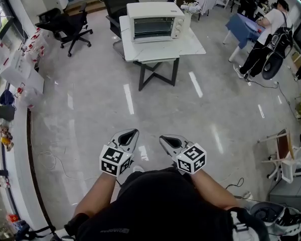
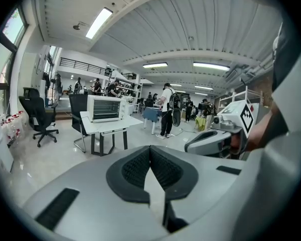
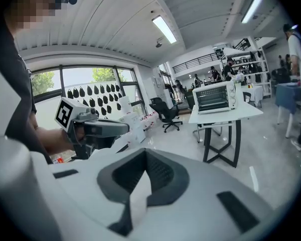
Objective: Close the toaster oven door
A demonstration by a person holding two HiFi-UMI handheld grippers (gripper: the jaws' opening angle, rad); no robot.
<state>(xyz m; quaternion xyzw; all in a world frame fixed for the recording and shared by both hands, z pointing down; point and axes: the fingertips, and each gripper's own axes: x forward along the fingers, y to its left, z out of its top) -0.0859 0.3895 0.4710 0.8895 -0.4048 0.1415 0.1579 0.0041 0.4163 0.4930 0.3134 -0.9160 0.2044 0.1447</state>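
The white toaster oven (image 1: 155, 21) stands on a white table (image 1: 190, 46) far ahead across the floor; its glass door looks upright against the front. It also shows small in the left gripper view, toaster oven (image 2: 106, 108), and in the right gripper view, toaster oven (image 3: 215, 97). My left gripper (image 1: 131, 133) and right gripper (image 1: 163, 139) are held side by side close to my body, well short of the table. Both have their jaws together with nothing between them: left gripper (image 2: 150, 148), right gripper (image 3: 145, 152).
Black office chairs (image 1: 70, 24) stand left of and behind the table. A person (image 1: 263, 39) stands at the right by a blue-covered table (image 1: 241, 26). Cables (image 1: 50, 159) trail on the floor at left, and white racks (image 1: 291, 157) stand at the right.
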